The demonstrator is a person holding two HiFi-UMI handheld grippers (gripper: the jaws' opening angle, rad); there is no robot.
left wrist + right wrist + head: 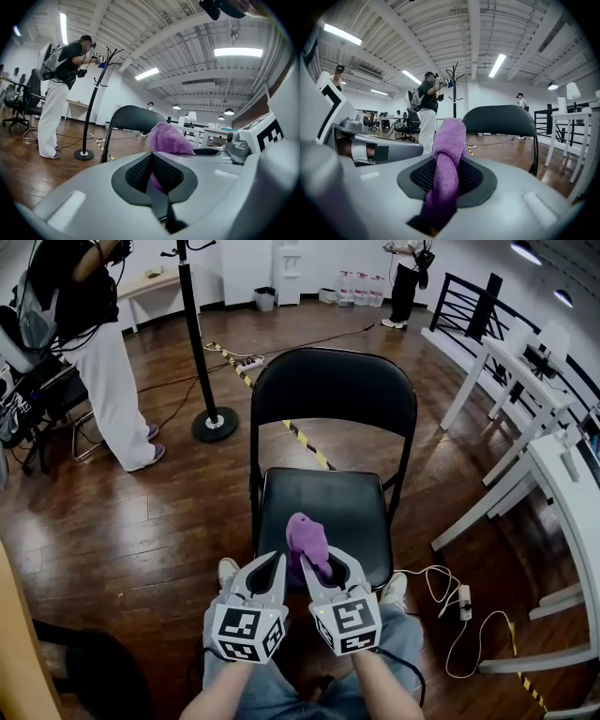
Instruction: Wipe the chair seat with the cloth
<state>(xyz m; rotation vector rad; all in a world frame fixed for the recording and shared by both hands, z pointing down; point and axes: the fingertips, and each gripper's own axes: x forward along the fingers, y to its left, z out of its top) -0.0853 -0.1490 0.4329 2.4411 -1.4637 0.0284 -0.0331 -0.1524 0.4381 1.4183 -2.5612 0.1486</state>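
Note:
A black folding chair stands in front of me, its seat just beyond both grippers and its backrest upright behind. My right gripper is shut on a purple cloth, which sticks up in a bunched roll over the seat's front edge. In the right gripper view the cloth runs up between the pads. My left gripper sits close beside it on the left, jaws shut with nothing between them. The left gripper view shows the cloth just to the right behind its closed jaws.
A black coat stand and a person in white trousers are at the left rear. White tables line the right side. A white cable with a power strip lies on the wooden floor by the chair's right.

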